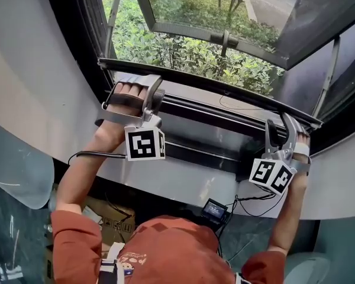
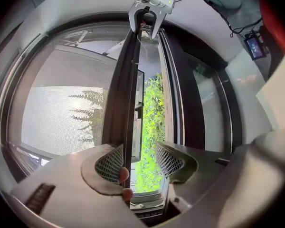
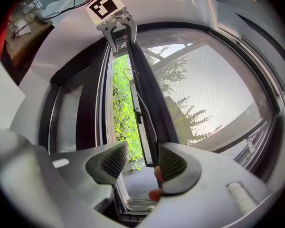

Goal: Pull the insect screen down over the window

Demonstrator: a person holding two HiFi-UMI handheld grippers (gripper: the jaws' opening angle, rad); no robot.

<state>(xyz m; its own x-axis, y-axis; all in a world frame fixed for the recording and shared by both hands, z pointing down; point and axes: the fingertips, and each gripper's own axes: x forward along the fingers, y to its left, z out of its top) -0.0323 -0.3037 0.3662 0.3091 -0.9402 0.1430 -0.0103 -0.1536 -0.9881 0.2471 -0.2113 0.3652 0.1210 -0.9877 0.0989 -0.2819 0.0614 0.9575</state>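
Screen bar (image 2: 130, 103) at 12, running 9-to-3 across window, mesh (image 2: 61, 118) trailing above. Prob. mostly down; open strip to sill (image 1: 195, 152) still to close. Left gripper (image 2: 138, 158) & right gripper (image 3: 138, 160): jaws apart, hooked over bar, not clamped. Open sash (image 1: 225, 16) beyond at 12; no obstruction seen.

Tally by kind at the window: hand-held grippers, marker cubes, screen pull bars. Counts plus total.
hand-held grippers: 2
marker cubes: 2
screen pull bar: 1
Total: 5

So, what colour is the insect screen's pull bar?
Black; the pull bar shows best in the head view.
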